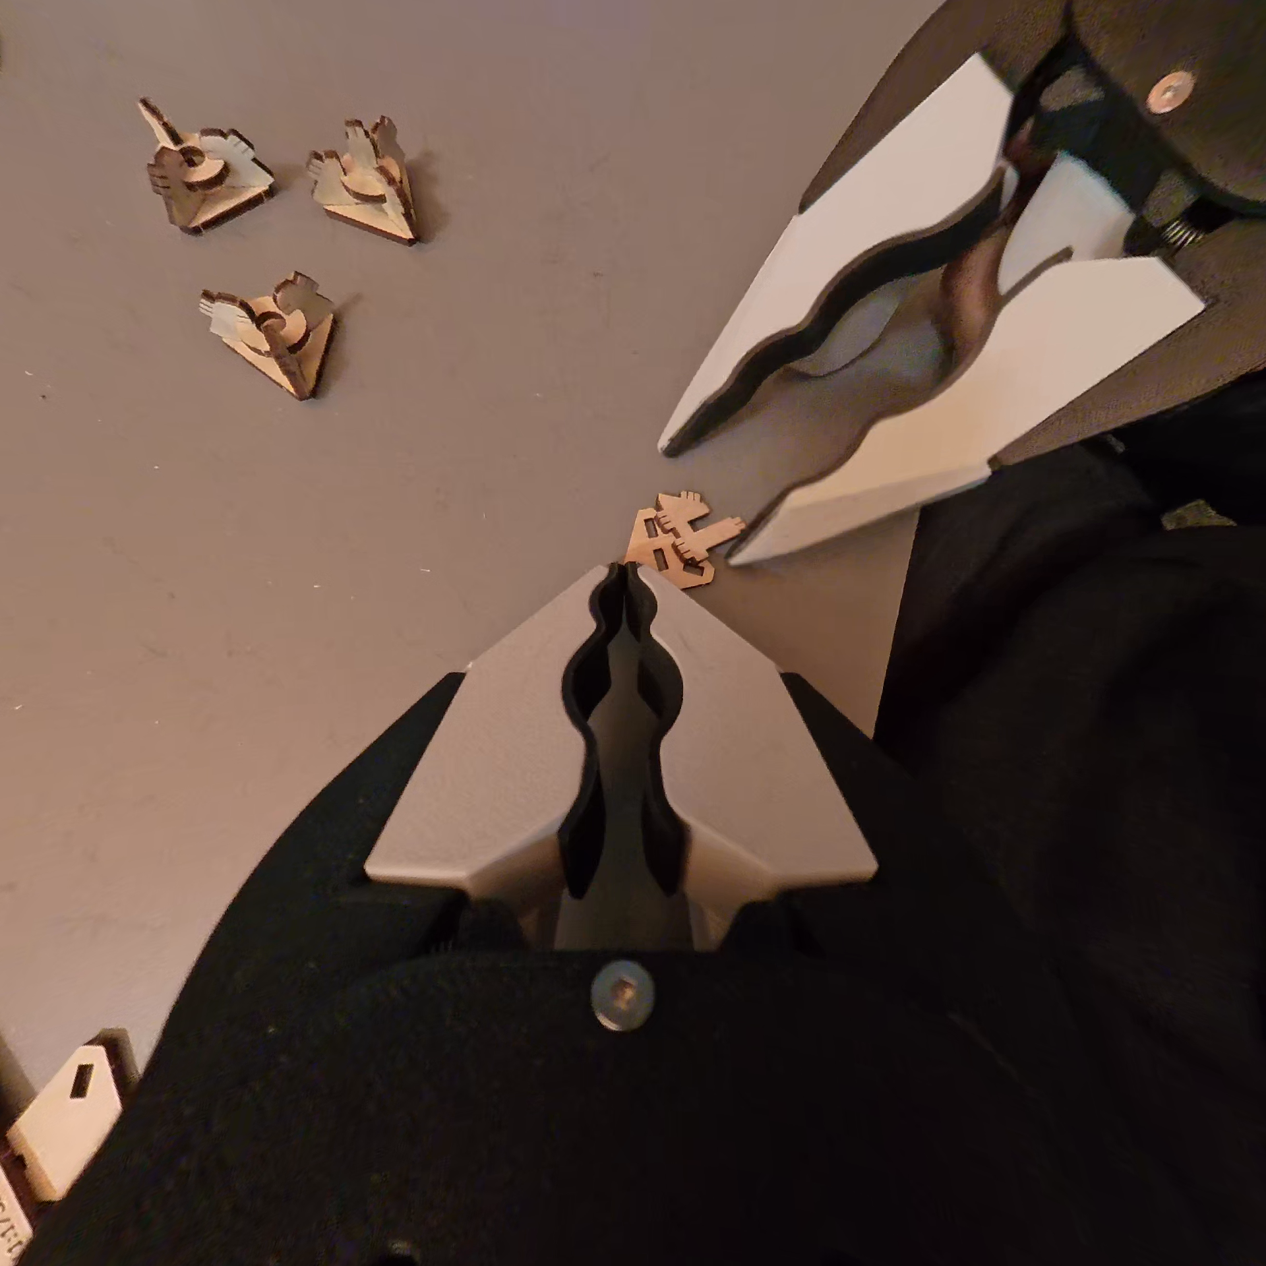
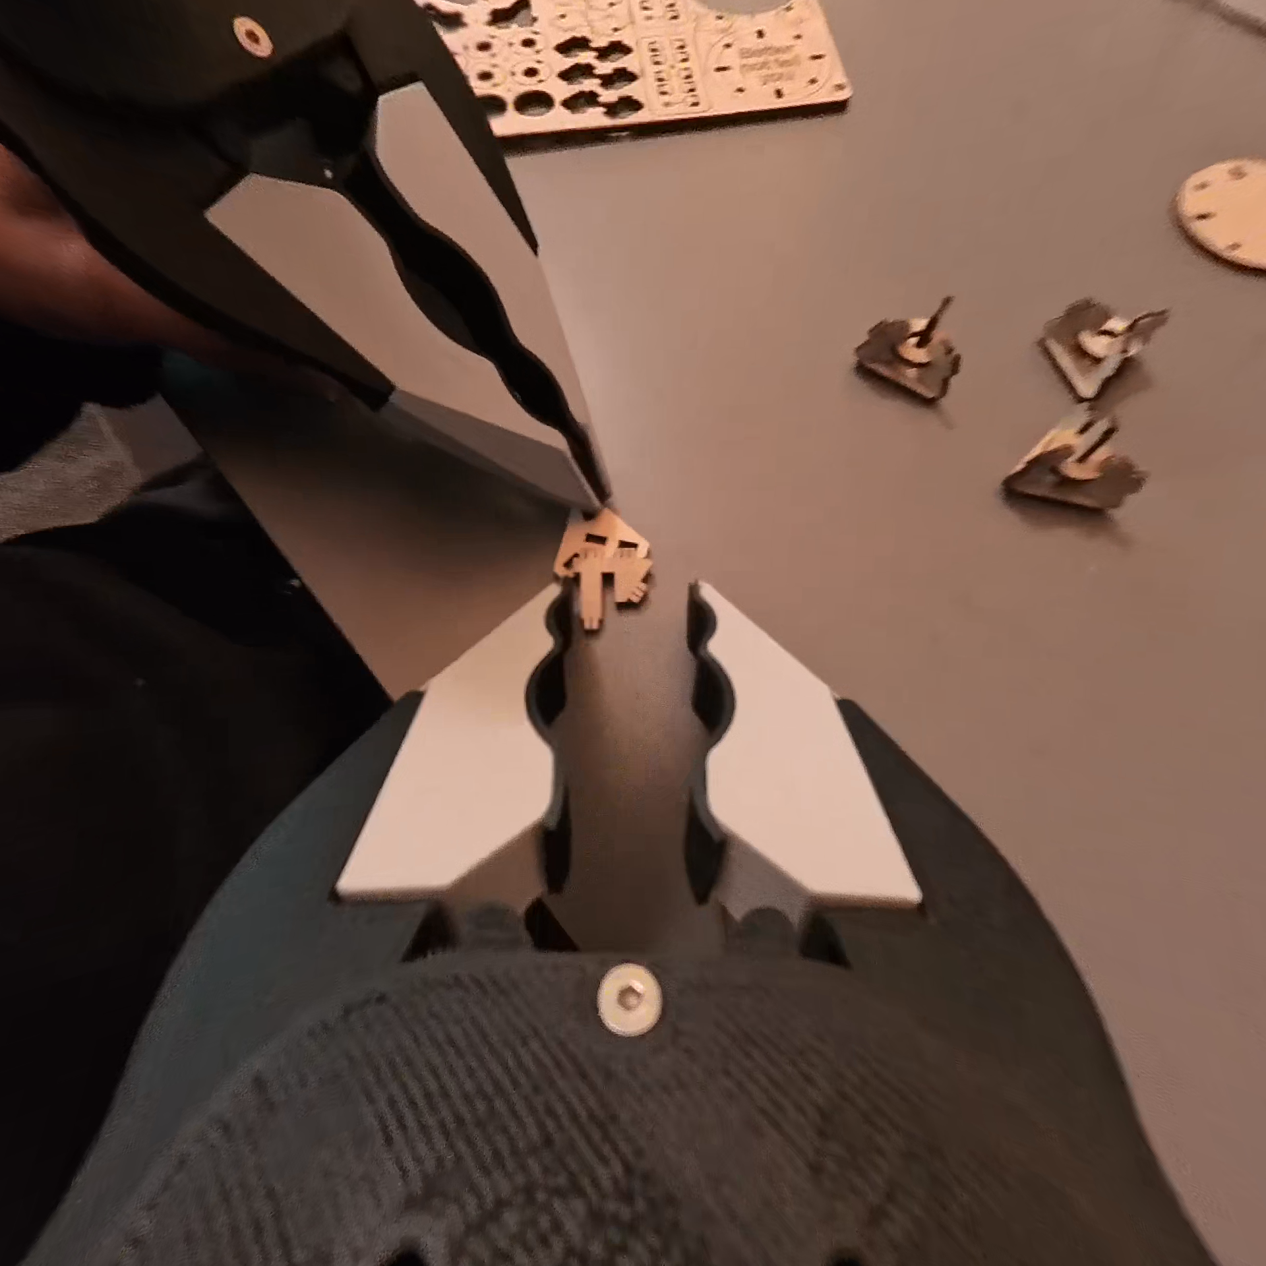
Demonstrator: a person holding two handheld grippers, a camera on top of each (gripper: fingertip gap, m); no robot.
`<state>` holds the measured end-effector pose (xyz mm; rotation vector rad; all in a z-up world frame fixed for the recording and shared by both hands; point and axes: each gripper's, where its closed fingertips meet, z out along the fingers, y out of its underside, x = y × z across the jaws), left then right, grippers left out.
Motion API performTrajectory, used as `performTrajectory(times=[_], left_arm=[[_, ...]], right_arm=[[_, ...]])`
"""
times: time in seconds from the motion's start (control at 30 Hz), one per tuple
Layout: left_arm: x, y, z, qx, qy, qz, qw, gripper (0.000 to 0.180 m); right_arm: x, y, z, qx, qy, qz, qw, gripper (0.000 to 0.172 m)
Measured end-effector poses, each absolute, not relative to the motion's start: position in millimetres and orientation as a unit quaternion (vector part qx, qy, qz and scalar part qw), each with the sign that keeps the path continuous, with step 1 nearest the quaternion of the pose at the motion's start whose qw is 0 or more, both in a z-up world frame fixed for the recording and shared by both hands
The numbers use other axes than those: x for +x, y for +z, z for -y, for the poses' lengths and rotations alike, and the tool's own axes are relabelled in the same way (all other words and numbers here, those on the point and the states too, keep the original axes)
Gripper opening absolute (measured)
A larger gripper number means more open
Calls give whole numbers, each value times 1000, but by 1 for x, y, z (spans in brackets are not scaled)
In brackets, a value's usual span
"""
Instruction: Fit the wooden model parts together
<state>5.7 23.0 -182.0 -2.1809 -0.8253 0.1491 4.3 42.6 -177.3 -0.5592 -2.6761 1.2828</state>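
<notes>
A small flat wooden cut-out (image 1: 675, 541) with slots and a thin cross-shaped part on top lies on the grey table (image 1: 411, 479) near its edge. My left gripper (image 1: 625, 570) is shut, and its tips rest against the cut-out's near corner. It also shows in the right wrist view (image 2: 597, 503), tip down on that corner. My right gripper (image 2: 627, 592) is open with nothing pressed between its pads. The cut-out (image 2: 603, 558) lies just ahead of its left fingertip (image 2: 558, 603), with the thin stem beside that pad. In the left wrist view the right gripper (image 1: 700, 503) stands over the cut-out.
Three assembled triangular wooden pieces (image 1: 205, 171) (image 1: 366, 185) (image 1: 274, 336) stand farther out on the table. A wooden sheet with cut-outs (image 2: 651, 61) and a wooden disc (image 2: 1226, 212) lie at the back. Another wooden part (image 1: 68, 1123) sits at the lower left. Dark cloth (image 1: 1062, 753) lies past the table edge. The tips of both grippers are at nearly the same place.
</notes>
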Motion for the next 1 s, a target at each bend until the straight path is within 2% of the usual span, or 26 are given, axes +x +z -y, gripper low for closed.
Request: performTrajectory(times=[0.1,0.17,0.23,0.37,0.43,0.67,0.8,1.0], left_arm=[[6,-182,-23,-859,58,326,392,3],[6,-182,-23,-858,55,325,393,2],[7,-181,-23,-856,48,326,397,1],[5,-166,-23,-839,68,317,437,24],[7,-154,-25,-829,94,293,466,28],[24,-144,-43,-844,153,190,477,18],[31,-143,-48,-849,154,168,477,4],[32,-147,-46,-857,175,151,461,4]], right_arm=[[5,-179,-40,-175,428,884,67,32],[5,-180,-39,-165,423,888,79,18],[5,-179,-40,-161,420,889,85,18],[0,-165,-41,-160,446,875,100,18],[3,-158,-41,-163,466,866,77,18],[20,-152,-40,-200,496,842,-78,18],[21,-149,-41,-206,505,832,-101,18],[22,-147,-43,-204,511,827,-113,18]])
